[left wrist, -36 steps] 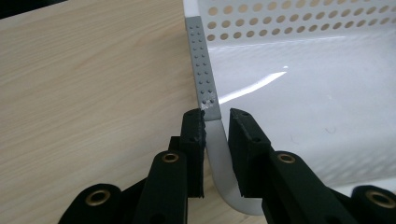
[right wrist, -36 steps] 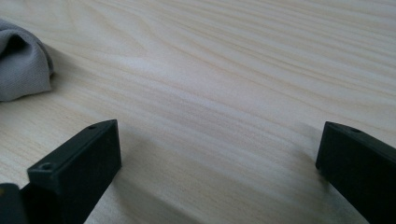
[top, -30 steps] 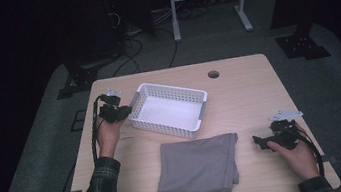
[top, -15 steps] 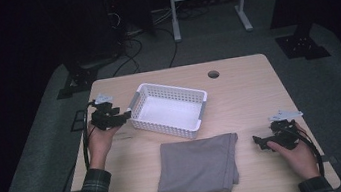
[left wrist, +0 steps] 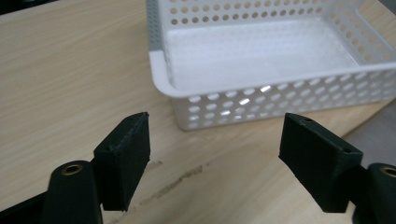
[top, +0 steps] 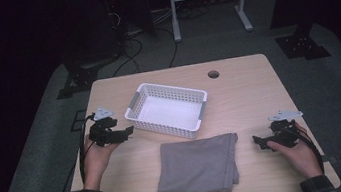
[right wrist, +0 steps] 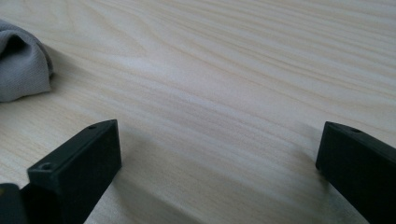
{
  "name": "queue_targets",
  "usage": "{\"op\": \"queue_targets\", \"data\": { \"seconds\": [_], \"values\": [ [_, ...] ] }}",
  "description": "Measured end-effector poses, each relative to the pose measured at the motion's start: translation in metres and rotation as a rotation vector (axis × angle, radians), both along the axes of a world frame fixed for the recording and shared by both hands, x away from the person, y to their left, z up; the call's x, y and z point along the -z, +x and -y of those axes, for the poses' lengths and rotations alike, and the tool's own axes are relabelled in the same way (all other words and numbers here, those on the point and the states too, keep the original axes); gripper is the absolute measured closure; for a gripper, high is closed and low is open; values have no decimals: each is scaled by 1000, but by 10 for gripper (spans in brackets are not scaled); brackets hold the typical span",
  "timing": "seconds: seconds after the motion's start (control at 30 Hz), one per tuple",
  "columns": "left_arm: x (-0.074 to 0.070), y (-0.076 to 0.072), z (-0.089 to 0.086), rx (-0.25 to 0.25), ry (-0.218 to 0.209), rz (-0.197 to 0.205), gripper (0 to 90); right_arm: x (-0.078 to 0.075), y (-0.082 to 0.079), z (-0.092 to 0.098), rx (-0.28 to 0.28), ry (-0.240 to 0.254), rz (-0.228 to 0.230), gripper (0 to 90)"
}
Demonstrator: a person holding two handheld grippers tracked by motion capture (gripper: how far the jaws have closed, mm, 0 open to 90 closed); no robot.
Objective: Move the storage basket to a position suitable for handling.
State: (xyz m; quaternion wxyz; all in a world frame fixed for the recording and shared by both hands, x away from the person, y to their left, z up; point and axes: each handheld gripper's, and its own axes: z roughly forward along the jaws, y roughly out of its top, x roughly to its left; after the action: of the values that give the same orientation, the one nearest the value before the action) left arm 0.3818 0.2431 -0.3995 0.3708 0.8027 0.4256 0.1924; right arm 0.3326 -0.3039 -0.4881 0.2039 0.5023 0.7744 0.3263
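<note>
A white perforated basket [top: 168, 109] stands empty in the middle of the wooden table [top: 243, 91]. In front of it lies a folded grey cloth [top: 198, 165]. My left gripper [top: 128, 131] hovers just left of the basket's near corner [left wrist: 173, 88]; its jaws have just been opening and hold nothing, with bare tabletop between them [left wrist: 215, 154]. My right gripper [top: 258, 143] rests at the table's right front, a short way right of the cloth's edge [right wrist: 21, 65], jaws wide apart over bare wood [right wrist: 219, 149].
A round cable hole [top: 213, 74] sits in the table's far side. A white metal stand [top: 208, 0] and dark equipment legs stand on the floor behind the table. Bare wood stretches along the right side and far edge.
My left hand has drawn back from the basket's left end toward the table's near left, and its jaws have parted. The right hand, basket and cloth have stayed where they were.
</note>
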Motion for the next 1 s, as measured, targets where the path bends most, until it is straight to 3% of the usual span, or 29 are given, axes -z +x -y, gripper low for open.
{"op": "queue_targets", "data": {
  "seconds": [0.37, 0.73, 0.8, 0.87, 1.0],
  "values": [
    [25, -34, 12, 24, 63, -9, 82, 0, 0, 0, -2, 0, 0, 0],
    [58, -57, 13, 52, 82, -36, 9, 0, -1, 0, -2, 0, 4, 0],
    [65, -60, 13, 61, 91, -46, 2, 0, -1, 0, -4, 1, 6, 34],
    [69, -61, 13, 68, 99, -53, 0, -1, -4, 0, -16, 12, 29, 138],
    [77, -63, 13, 79, 113, -49, 0, -2, -5, 1, -23, 17, 36, 148]
  ]
}}
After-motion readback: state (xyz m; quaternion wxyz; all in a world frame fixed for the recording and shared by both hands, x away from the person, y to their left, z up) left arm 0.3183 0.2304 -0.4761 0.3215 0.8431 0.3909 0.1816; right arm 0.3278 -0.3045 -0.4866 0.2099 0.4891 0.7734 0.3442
